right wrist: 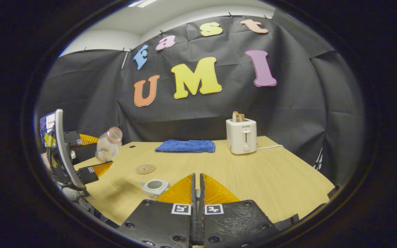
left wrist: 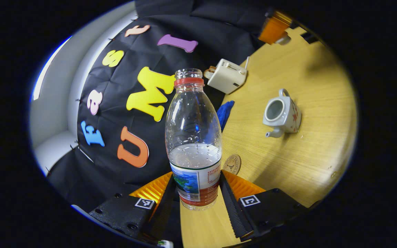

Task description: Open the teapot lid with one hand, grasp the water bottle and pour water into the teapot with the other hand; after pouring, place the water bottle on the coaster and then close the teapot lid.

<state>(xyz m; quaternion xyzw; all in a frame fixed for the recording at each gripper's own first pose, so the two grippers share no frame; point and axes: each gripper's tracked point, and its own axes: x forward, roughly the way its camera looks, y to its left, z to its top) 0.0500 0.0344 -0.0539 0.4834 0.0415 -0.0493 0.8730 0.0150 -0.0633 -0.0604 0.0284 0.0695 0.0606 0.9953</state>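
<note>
My left gripper (left wrist: 197, 181) is shut on the lower part of a clear water bottle (left wrist: 193, 137), uncapped, with a red neck ring and water in its lower part. In the right gripper view the bottle (right wrist: 109, 144) leans over the table's left side, above and left of the teapot, held by the left gripper (right wrist: 95, 155). The white teapot (left wrist: 282, 115) stands on the table with its mouth open and no lid; it also appears as the teapot (right wrist: 154, 187). A round coaster (left wrist: 232, 164) (right wrist: 145, 168) lies bare. My right gripper (right wrist: 197, 179) has its fingers together; the left gripper view shows a small white piece, apparently the lid (left wrist: 284, 39), at the right gripper (left wrist: 277, 34).
A white toaster (right wrist: 241, 136) (left wrist: 226, 75) with a cord stands at the back of the wooden table (right wrist: 260, 172). A folded blue cloth (right wrist: 185, 146) (left wrist: 224, 113) lies beside it. A person's hand holds the left gripper at the table's left edge.
</note>
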